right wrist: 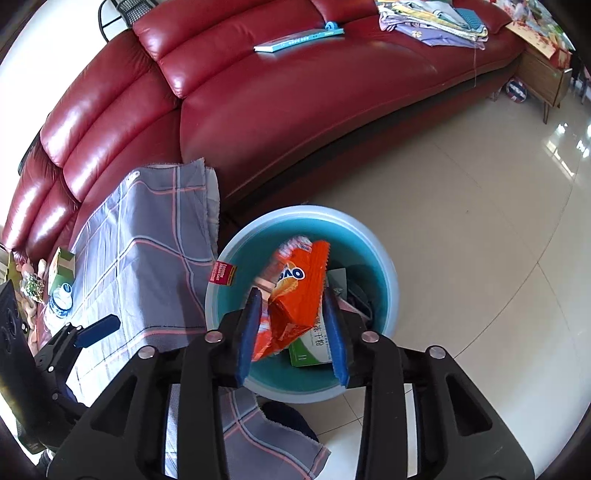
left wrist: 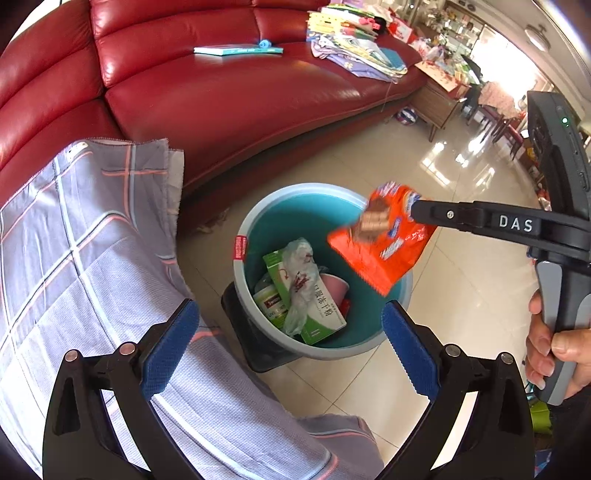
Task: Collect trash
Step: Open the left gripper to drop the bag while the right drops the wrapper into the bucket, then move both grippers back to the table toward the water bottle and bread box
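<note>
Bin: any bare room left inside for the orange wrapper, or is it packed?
Bin has bare teal wall and floor on the sofa side and the right. Crowded at the near-left: green box, plastic bag, bottle. Orange wrapper sits between the right tool's pads, over the opening.

i'm looking into a home living room: a long red leather sofa [left wrist: 229, 92] curves along the wall, with a book [left wrist: 238, 50] and a heap of folded laundry [left wrist: 354, 48] on its seat. glossy beige floor tiles [left wrist: 461, 295] run back toward a wooden side cabinet [left wrist: 439, 101] and cluttered glass display shelves [left wrist: 454, 26].
</note>
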